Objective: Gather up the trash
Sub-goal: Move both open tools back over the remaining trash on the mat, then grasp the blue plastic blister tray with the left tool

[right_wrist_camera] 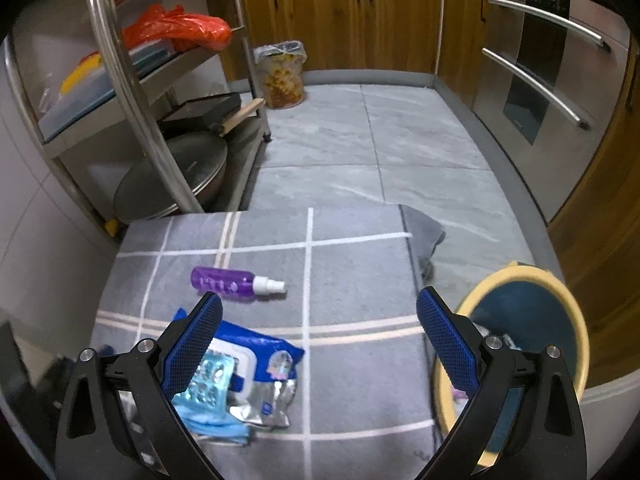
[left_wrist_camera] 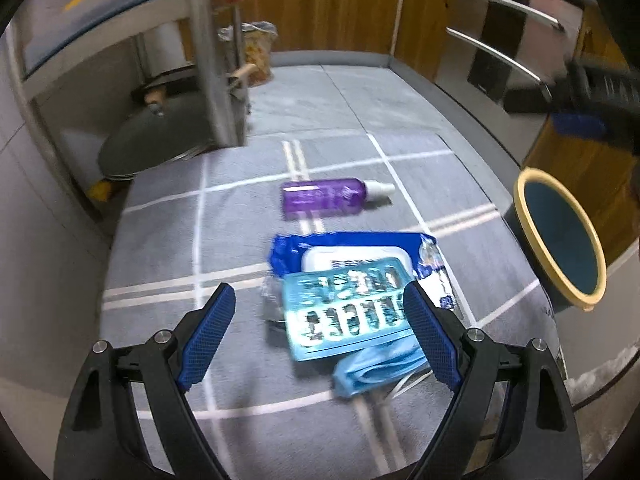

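Observation:
On the grey checked mat (left_wrist_camera: pixel 168 248) lies a pile of trash: a light blue printed packet (left_wrist_camera: pixel 344 312) on top of a blue wet-wipe pack (left_wrist_camera: pixel 360 250), with a blue face mask (left_wrist_camera: pixel 376 368) at its near edge. A purple spray bottle (left_wrist_camera: pixel 324 197) lies further out. My left gripper (left_wrist_camera: pixel 320 336) is open and empty, its fingers either side of the light blue packet. My right gripper (right_wrist_camera: pixel 320 344) is open and empty above the mat; the pile (right_wrist_camera: pixel 248 372) is by its left finger, the purple bottle (right_wrist_camera: pixel 236 281) beyond. A blue bin with a yellow rim (right_wrist_camera: pixel 532 344) stands at the mat's right.
A steel rack (right_wrist_camera: pixel 132 92) with pans, a board and orange bags stands at the left. A filled plastic bag (right_wrist_camera: pixel 282 74) sits by wooden cabinets at the back. An oven with steel handles (right_wrist_camera: pixel 548 64) is on the right. The bin also shows in the left wrist view (left_wrist_camera: pixel 560 236).

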`<state>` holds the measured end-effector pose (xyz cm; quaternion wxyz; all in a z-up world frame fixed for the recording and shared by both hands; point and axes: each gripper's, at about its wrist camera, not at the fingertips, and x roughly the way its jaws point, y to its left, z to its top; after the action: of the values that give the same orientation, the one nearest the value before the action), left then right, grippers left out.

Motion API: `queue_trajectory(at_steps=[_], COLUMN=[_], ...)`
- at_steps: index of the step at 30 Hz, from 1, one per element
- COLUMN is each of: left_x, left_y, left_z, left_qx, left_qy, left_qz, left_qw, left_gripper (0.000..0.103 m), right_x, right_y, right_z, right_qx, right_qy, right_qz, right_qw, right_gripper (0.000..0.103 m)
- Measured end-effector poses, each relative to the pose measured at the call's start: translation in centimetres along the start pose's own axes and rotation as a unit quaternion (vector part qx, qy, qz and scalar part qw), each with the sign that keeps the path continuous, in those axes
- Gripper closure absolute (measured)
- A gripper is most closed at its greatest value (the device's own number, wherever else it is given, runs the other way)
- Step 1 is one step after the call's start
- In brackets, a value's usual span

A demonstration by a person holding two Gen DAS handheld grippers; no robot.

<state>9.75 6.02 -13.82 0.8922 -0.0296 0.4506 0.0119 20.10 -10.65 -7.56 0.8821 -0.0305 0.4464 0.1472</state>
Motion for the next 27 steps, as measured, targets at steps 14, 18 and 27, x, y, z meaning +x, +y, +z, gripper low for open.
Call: queue_trajectory(at_steps=[14, 18, 27], left_x=[5.5, 5.9, 5.5], left_y=[-2.8, -3.2, -3.2], left_z=[0.3, 0.4, 0.7], left_qx=[0.027, 0.029, 0.042], left_qy=[0.065, 0.072, 0.067], left_qz=[0.004, 0.002, 0.001], left_qw=[0.9975, 0.9970, 0.9969], left_gripper=[0.012, 0.010, 0.031], right_x=[2.0, 2.7, 3.4], right_y=[-1.0, -2.0, -1.5], right_z=[1.3, 1.7, 2.0], right_qx=[-0.001, 0.020, 0.021], right_qy=[0.013, 0.019, 0.023], right_qz=[0.003, 0.005, 0.011], right_qw=[1.000, 1.000, 0.999], right_gripper=[0.006, 0.006, 0.006])
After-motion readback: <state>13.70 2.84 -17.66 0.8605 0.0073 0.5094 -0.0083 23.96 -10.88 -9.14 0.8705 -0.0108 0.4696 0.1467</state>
